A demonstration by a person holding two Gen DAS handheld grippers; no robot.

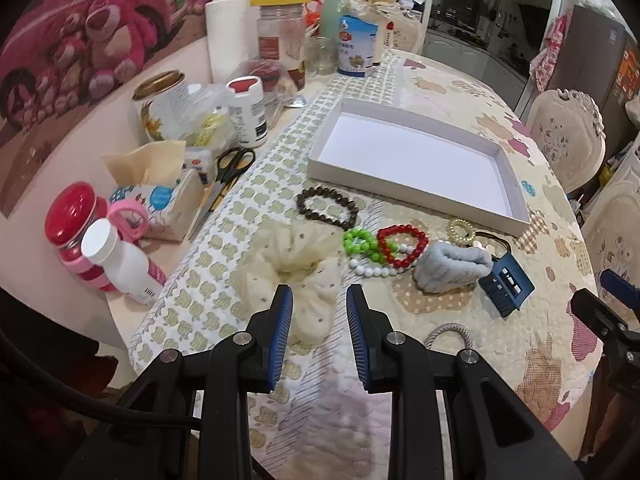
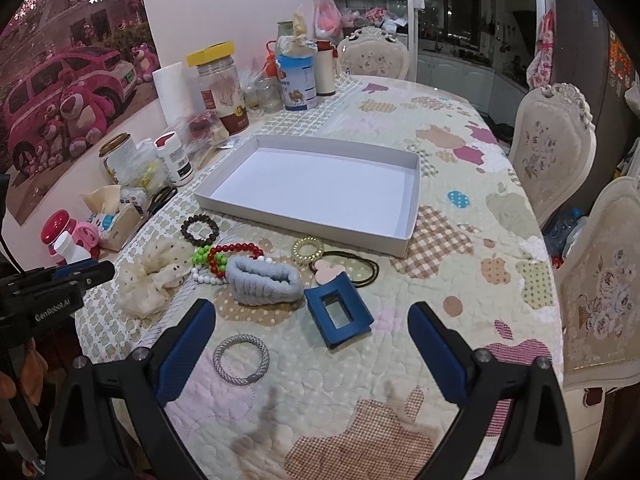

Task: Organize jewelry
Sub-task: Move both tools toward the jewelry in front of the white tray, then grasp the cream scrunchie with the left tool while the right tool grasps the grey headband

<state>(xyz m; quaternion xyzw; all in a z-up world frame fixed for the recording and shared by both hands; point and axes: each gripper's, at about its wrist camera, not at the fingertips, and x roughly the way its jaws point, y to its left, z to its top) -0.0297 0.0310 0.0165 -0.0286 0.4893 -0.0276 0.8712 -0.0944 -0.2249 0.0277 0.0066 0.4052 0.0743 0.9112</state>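
Observation:
A cream scrunchie [image 1: 296, 264] lies on the quilted cloth, and my left gripper [image 1: 318, 300] hovers just over its near edge, open with nothing pressed between the pads. Beyond it sit a brown bead bracelet [image 1: 320, 191], green [image 1: 352, 236], red [image 1: 384, 234] and white [image 1: 372, 270] bead bracelets, a grey fluffy scrunchie [image 1: 452, 266] and an empty white box tray [image 1: 400, 196]. My right gripper [image 2: 310, 316] stands wide open above the cloth. A blue hair claw [image 2: 338, 312] lies ahead of its fingers and a silver mesh bracelet [image 2: 219, 364] by the left one.
Jars, bottles, scissors [image 1: 230, 168], a tissue box [image 1: 160, 204] and a paper towel roll [image 1: 226, 36] crowd the table's left side. A gold spiral tie [image 2: 308, 249] and a black hair tie [image 2: 372, 272] lie near the tray. Chairs [image 2: 552, 148] stand to the right.

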